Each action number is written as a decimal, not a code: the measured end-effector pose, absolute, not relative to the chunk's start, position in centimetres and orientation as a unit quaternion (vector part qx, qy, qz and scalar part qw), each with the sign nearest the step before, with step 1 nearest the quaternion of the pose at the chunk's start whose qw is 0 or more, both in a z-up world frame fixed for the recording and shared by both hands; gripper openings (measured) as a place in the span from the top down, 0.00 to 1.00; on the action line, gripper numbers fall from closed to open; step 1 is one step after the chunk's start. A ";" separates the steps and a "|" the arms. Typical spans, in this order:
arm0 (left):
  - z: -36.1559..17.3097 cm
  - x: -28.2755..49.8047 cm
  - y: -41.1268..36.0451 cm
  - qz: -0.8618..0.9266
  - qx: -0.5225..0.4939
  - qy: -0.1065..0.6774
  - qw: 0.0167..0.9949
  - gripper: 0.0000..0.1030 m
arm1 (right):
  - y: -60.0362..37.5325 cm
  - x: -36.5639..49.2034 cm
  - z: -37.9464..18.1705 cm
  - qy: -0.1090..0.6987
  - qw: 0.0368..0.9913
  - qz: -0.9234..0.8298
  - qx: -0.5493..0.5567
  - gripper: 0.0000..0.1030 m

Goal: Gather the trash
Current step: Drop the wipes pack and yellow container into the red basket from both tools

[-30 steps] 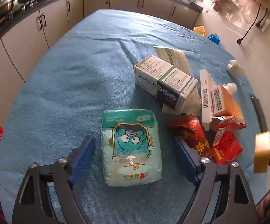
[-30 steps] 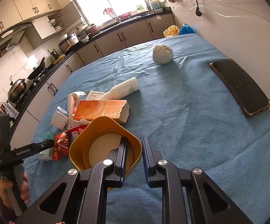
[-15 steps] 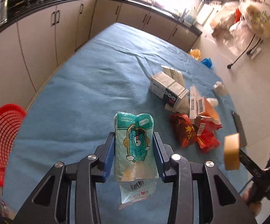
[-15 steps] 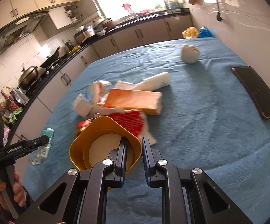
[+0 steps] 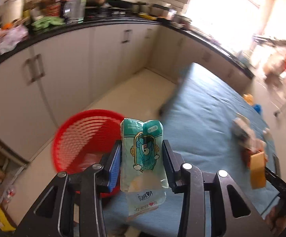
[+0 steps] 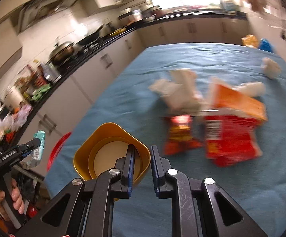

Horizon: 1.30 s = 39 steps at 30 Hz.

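Packet point(image 5: 142, 154) now lifted off counter point(image 5: 200, 118), clamped in left tongs point(image 5: 142, 163), swung toward red basket point(image 5: 83, 136) lower left; right tongs point(image 6: 142, 166) pinch yellow bowl point(image 6: 111, 154) rim.

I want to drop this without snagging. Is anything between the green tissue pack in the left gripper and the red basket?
Nothing visible. The tissue pack sits clamped in the left gripper, and the red basket stands open on the floor beside the table edge.
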<state>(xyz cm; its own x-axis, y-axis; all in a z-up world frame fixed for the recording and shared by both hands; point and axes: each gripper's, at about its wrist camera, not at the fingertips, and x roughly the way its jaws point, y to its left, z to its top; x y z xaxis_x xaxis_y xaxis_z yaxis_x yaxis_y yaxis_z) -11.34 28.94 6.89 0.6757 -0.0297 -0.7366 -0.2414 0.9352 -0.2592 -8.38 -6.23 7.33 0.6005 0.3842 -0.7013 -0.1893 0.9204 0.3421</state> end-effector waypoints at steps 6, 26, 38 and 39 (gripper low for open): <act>3.3 -10.7 34.3 0.102 -0.207 0.415 0.880 0.63 | 2.5 -6.1 7.0 0.430 0.871 0.221 0.086 0.83; 2.2 -12.0 38.1 0.134 -0.214 0.405 0.879 0.37 | 18.7 -1.3 3.3 0.464 0.834 0.295 0.036 0.56; 4.6 -12.3 33.4 0.162 -0.125 0.388 0.899 0.31 | 11.9 -3.1 4.5 0.453 0.849 0.261 0.076 0.43; 4.8 -12.3 32.9 0.161 -0.119 0.387 0.900 0.31 | 11.2 -3.3 4.6 0.451 0.851 0.257 0.077 0.43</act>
